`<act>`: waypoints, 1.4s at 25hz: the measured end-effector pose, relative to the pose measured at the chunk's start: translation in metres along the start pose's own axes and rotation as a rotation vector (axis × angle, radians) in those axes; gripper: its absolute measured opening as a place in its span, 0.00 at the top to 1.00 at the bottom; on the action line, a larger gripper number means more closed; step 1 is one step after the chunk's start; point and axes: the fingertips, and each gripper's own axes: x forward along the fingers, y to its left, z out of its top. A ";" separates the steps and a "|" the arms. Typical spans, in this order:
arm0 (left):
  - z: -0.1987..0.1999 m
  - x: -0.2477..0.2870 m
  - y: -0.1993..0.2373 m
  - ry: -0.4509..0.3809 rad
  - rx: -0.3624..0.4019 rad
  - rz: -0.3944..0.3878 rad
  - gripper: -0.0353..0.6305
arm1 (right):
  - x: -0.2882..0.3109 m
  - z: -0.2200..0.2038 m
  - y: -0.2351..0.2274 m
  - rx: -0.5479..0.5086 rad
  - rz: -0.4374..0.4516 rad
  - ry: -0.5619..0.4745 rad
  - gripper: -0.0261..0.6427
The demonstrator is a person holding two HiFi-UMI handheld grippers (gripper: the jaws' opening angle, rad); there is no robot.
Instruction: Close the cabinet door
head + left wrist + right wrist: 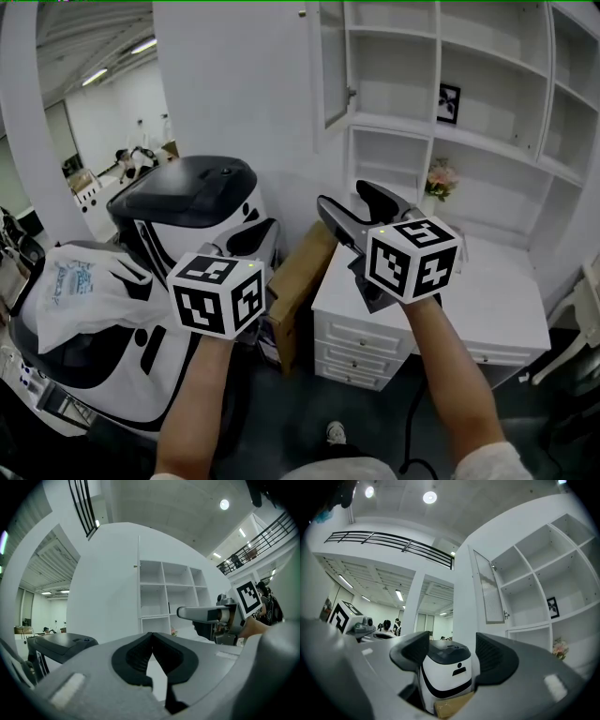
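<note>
White room, high ceiling. A white shelving unit stands against the wall above a white desk with drawers.

- Cabinet door: at the upper left corner of the shelving unit, swung out and standing open. It is untouched, above and well apart from both sets of jaws.
- Right gripper: jaws spread wide with nothing between the pads. Its gap frames a white-and-black machine farther off. The door sits up and to the right of that gap.
- Left gripper: jaws closed, tips meeting, nothing held. It is low and left of the desk's left edge, in front of the machine.

Differences between views:
- The right gripper view alone shows the door's ribbed panel and the small latch on its free edge.
- The left gripper view gives the door only as a thin edge-on line at the shelving's left side. It also catches the right gripper side-on, one jaw jutting out level.
- The head view alone shows the desk top, flowers at its back edge, a small framed picture on a shelf, and a cardboard sheet leaning at the desk's left edge.
</note>
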 end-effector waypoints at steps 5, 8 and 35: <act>0.003 0.037 0.015 -0.002 0.002 0.010 0.95 | 0.032 0.002 -0.029 -0.001 0.016 -0.009 0.52; 0.003 0.057 0.026 0.003 -0.003 0.023 0.95 | 0.052 0.001 -0.045 0.006 0.028 -0.008 0.52; 0.010 0.179 0.085 0.003 -0.011 0.079 0.95 | 0.171 0.006 -0.128 0.037 0.109 -0.027 0.52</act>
